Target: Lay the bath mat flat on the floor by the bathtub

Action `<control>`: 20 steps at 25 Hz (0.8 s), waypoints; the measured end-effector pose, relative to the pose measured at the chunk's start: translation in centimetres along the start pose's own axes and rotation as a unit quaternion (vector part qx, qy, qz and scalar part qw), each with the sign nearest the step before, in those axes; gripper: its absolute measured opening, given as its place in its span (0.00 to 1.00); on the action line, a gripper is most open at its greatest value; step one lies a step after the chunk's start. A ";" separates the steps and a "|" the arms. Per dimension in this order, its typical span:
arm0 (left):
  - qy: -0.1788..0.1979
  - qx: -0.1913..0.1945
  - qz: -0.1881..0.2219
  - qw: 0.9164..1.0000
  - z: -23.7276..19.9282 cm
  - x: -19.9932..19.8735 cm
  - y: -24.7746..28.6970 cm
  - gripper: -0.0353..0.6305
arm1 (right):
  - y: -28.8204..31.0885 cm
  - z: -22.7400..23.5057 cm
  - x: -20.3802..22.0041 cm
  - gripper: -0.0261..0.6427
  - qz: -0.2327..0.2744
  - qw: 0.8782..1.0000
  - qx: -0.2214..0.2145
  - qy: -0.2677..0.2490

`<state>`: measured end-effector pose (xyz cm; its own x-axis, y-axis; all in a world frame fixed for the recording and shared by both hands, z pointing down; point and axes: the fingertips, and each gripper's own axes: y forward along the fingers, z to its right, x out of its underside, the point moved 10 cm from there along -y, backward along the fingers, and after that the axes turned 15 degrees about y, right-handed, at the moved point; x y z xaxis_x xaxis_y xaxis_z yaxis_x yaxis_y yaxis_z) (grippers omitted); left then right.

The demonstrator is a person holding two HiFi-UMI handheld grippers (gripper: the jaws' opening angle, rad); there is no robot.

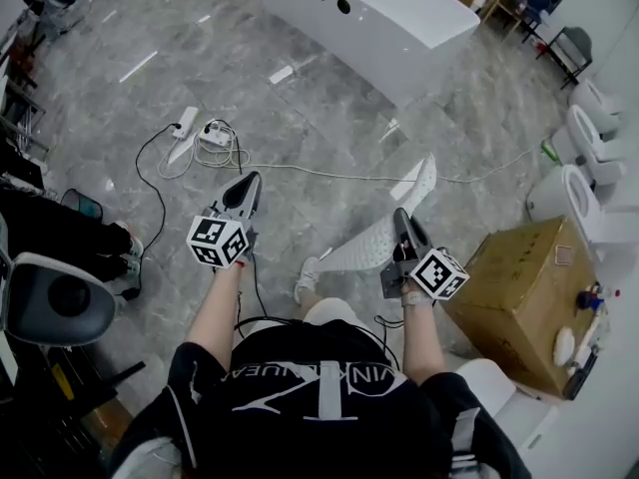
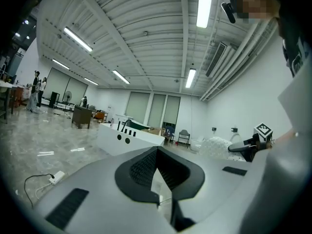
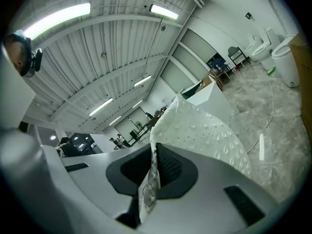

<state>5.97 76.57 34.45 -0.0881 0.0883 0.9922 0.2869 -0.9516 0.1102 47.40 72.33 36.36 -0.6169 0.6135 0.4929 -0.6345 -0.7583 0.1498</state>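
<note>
**Item: task progress.** Not done, by my judgement. The white, bump-dotted, flexible bath mat (image 1: 371,239) is off the floor. One edge is pinched in my right tool (image 1: 401,218) and the rest stretches forward and to the right in the air. The long white bathtub with black fittings (image 1: 369,13) stands well apart from it, across the grey marble-patterned tile floor (image 1: 300,118). Left to do: carry the mat to the tub, lower it and spread it flat beside the tub.

**Item: right tool** (image 3: 155,147). The jaws are pressed onto the mat (image 3: 200,130). The edge runs down between the dark pads, and the sheet bellies out above them.

**Item: left tool** (image 1: 250,180). The jaws are drawn together at the tips with nothing between them. Only bare floor shows through the narrow slot behind the tips in the left gripper view (image 2: 156,150).

**Item: pose.** I stand with both forearms out in front of my body, side by side but apart. Both tools point forward, away from me. Their cameras take in mostly ceiling, so I judge them tipped upward.

**Item: surroundings.** A brown cardboard box (image 1: 519,287) sits near my right side. A white power strip with trailing cables (image 1: 205,136) lies on the floor ahead of my left.
</note>
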 end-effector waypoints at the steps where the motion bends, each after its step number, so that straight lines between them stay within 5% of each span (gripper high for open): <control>1: -0.001 -0.001 0.000 1.000 -1.0 -0.2 1.1 0.07 | 1.2 -0.1 -0.5 0.09 0.000 1.000 0.002 0.000; 20: -0.020 -0.026 0.015 0.999 -13.3 -1.2 16.1 0.07 | 22.2 -1.7 -8.0 0.09 -0.031 0.999 -0.017 -0.023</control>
<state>-2.04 57.25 34.22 -0.0420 0.0693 0.9967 0.2385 -0.9681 0.0773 37.49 50.92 34.30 -0.5550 0.6478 0.5218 -0.6864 -0.7110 0.1526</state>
